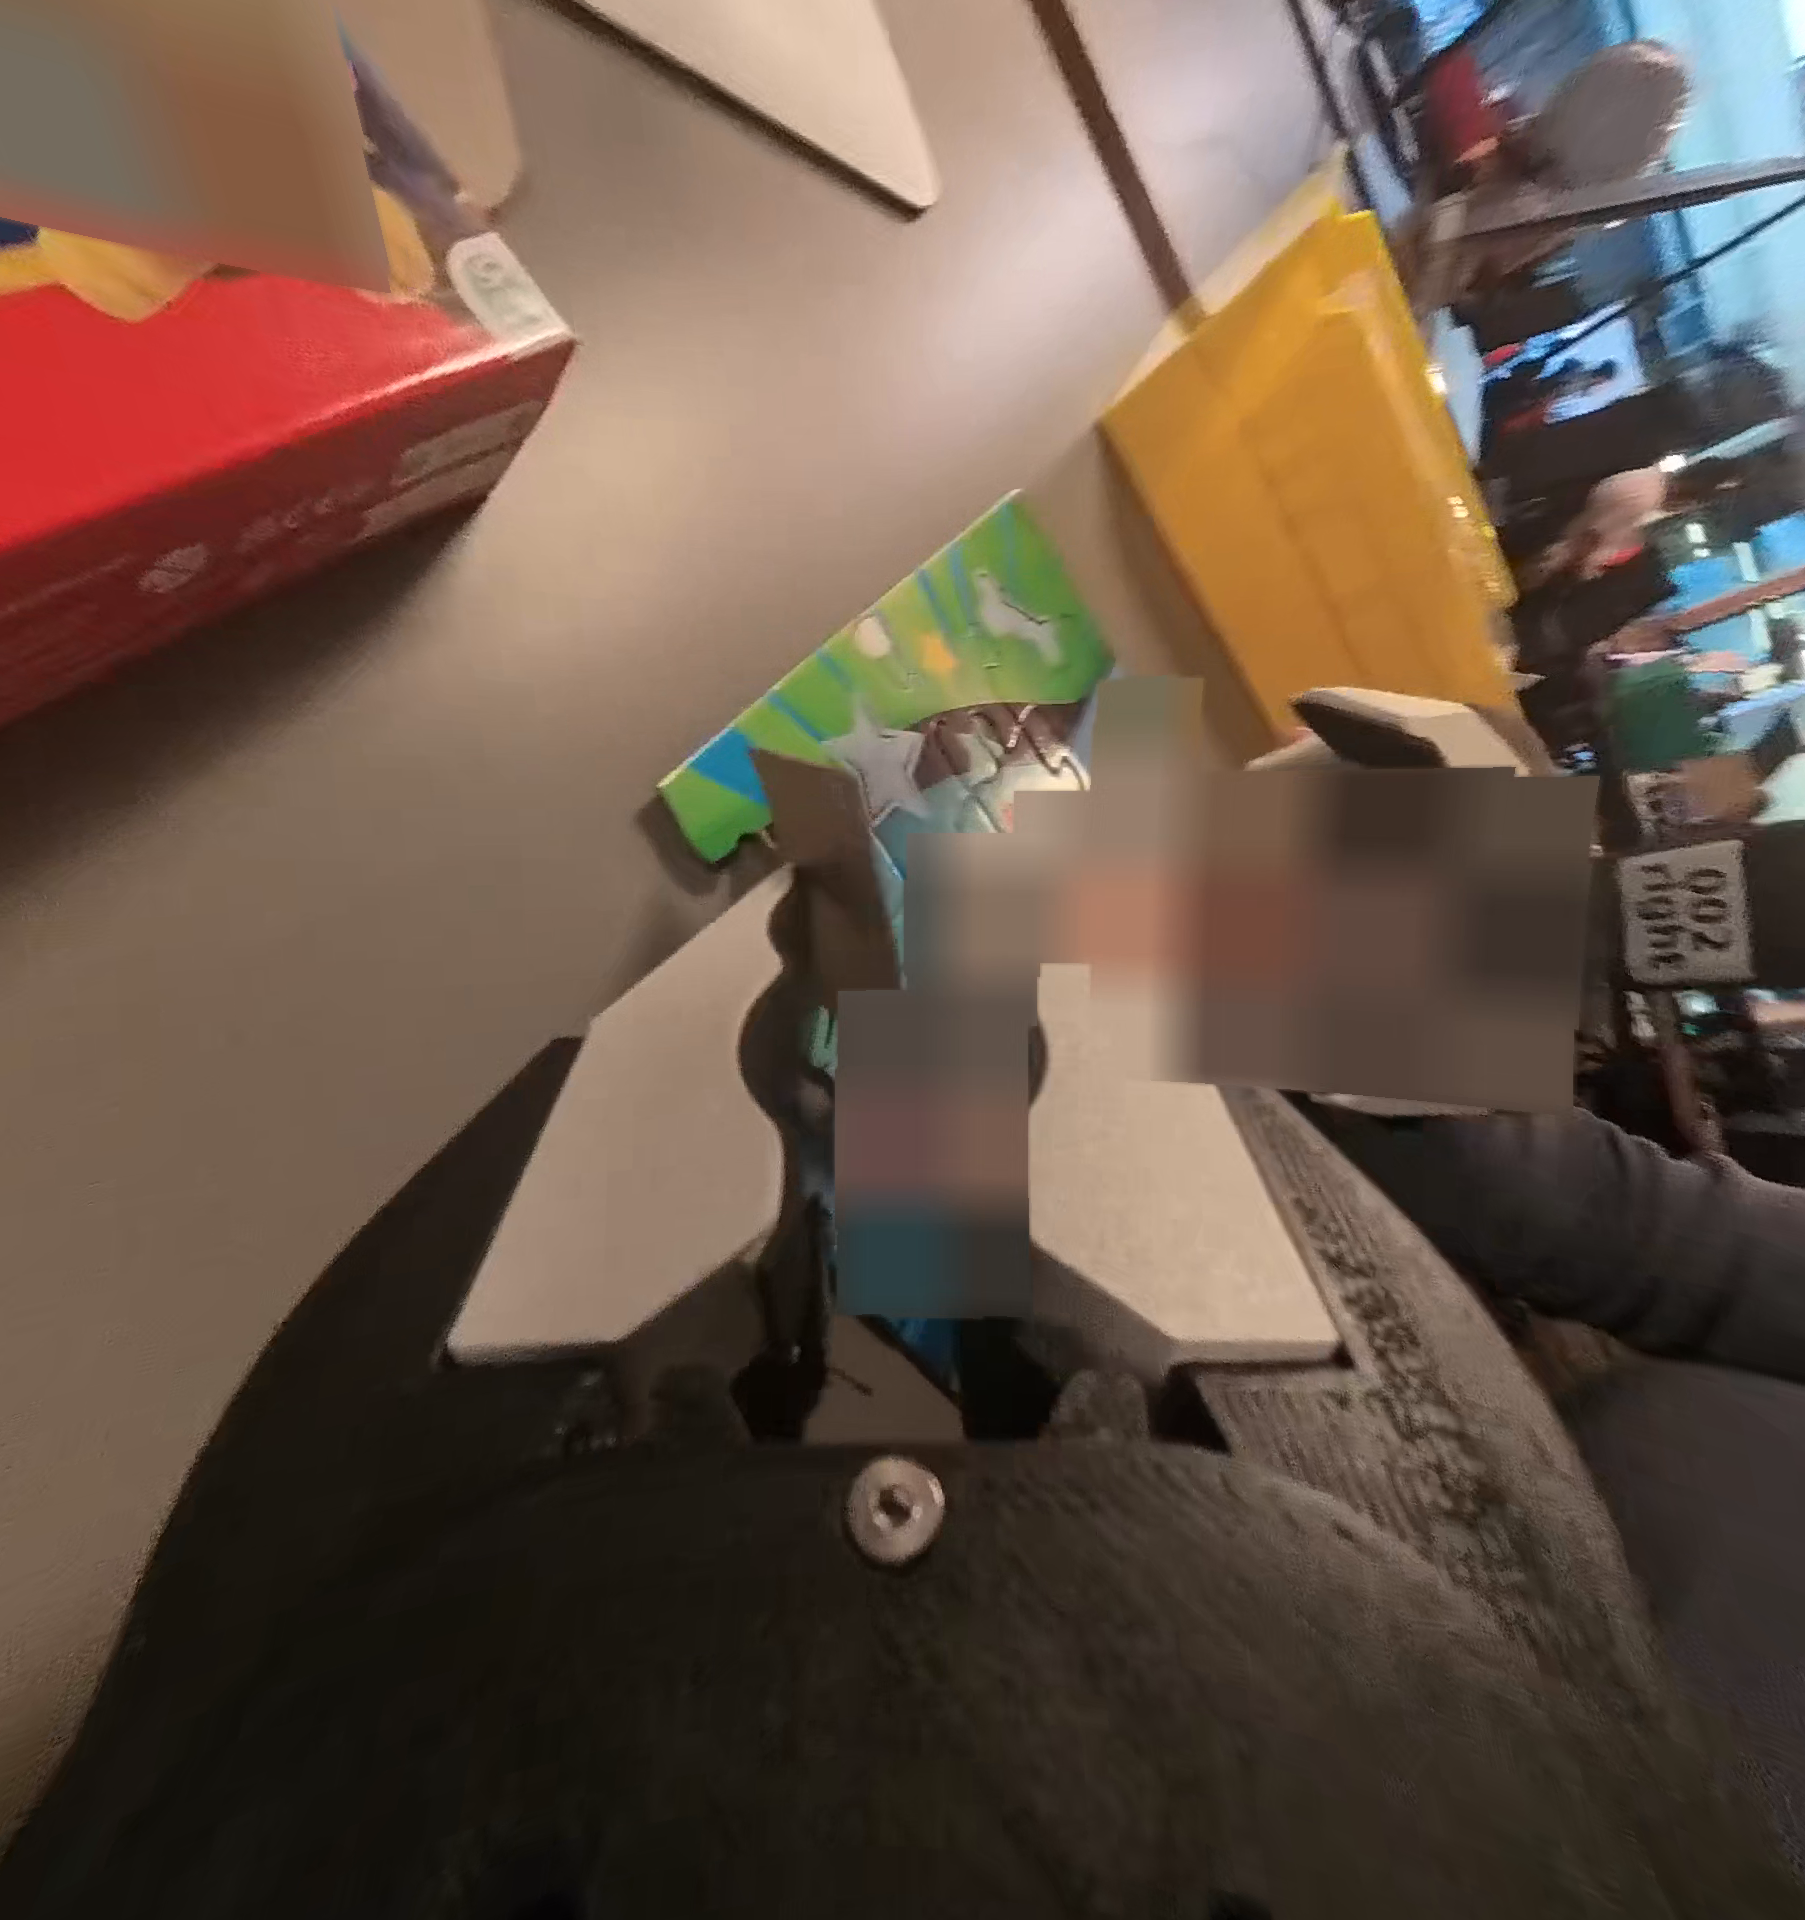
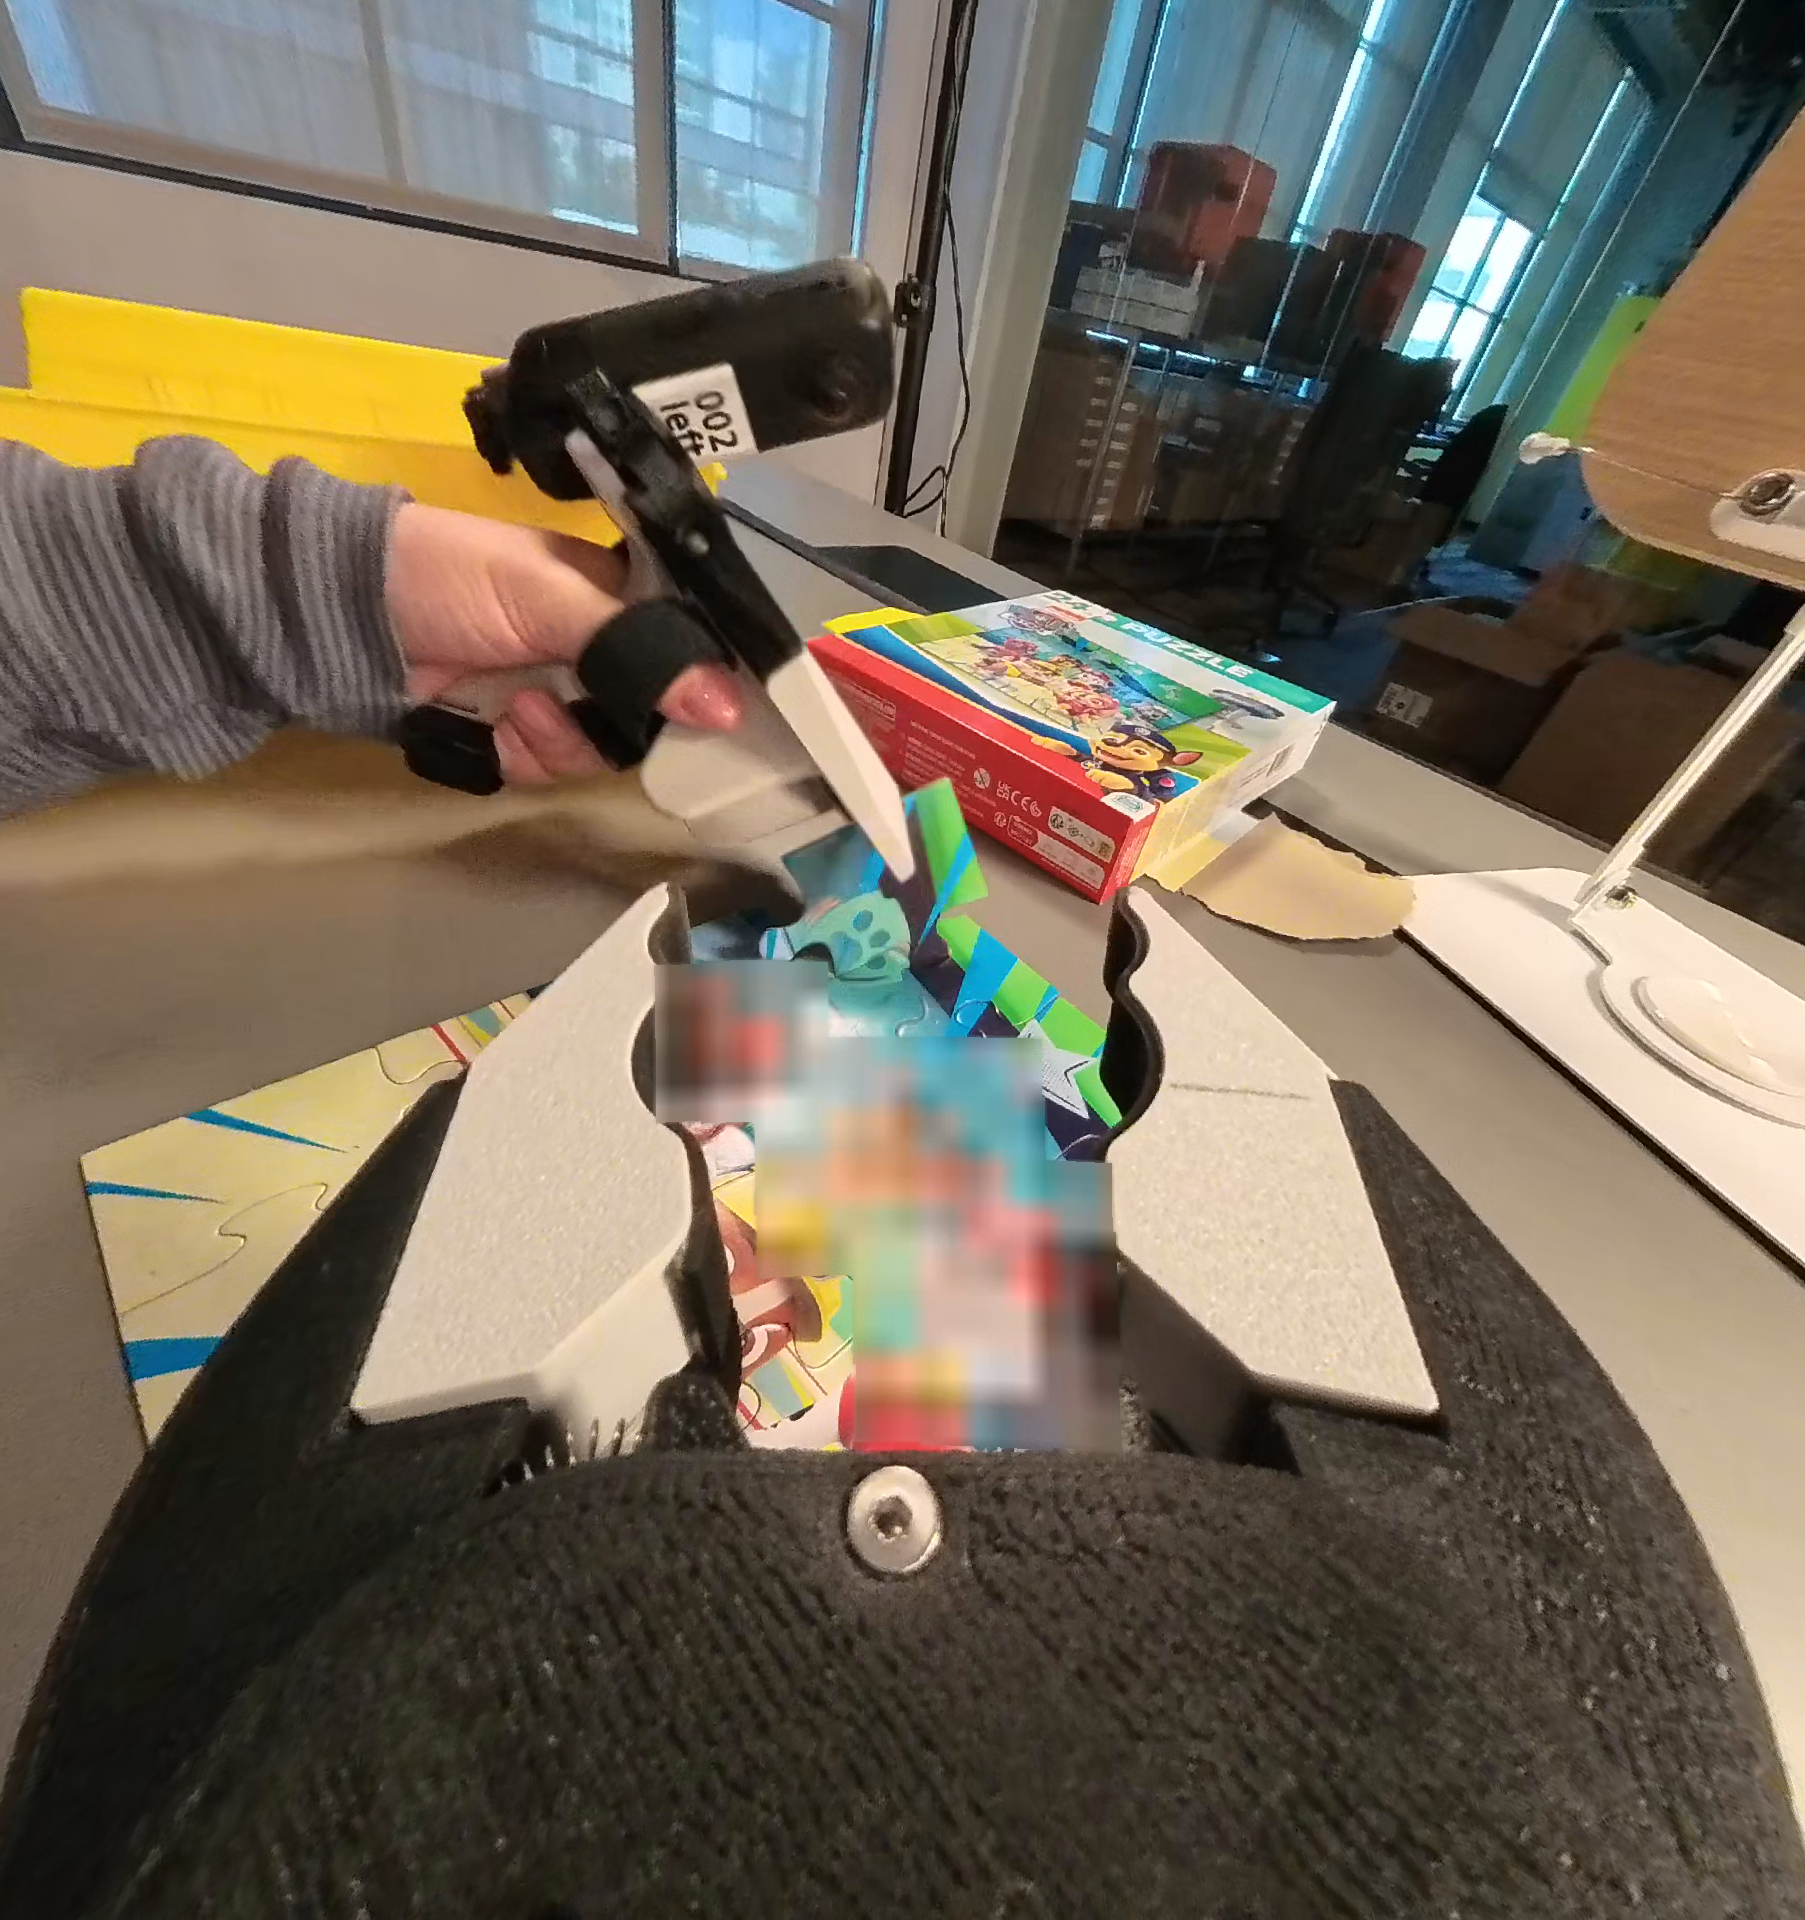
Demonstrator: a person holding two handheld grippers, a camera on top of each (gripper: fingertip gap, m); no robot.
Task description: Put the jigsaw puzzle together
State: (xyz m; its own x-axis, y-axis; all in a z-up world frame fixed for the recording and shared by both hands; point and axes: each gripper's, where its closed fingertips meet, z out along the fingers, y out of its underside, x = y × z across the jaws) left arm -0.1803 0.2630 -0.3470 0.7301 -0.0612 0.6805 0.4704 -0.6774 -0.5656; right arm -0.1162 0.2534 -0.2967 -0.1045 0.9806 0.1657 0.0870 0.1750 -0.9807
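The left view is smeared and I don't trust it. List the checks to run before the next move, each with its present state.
1. Puzzle piece tilted up off the table, between the left gripper fingers: ok.
2. Both left pads pressing it: cannot tell, one side is masked.
3. Right gripper open, holding nothing, over the assembled puzzle: ok.
4. Red box clear of both grippers: ok.
5. Left wrist view sharp: not ok.

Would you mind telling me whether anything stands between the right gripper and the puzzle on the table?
Nothing visible does. The right gripper stands open right over the puzzle. The left gripper reaches down at the puzzle's far corner, beyond the right one's fingers, and holds up a puzzle piece.
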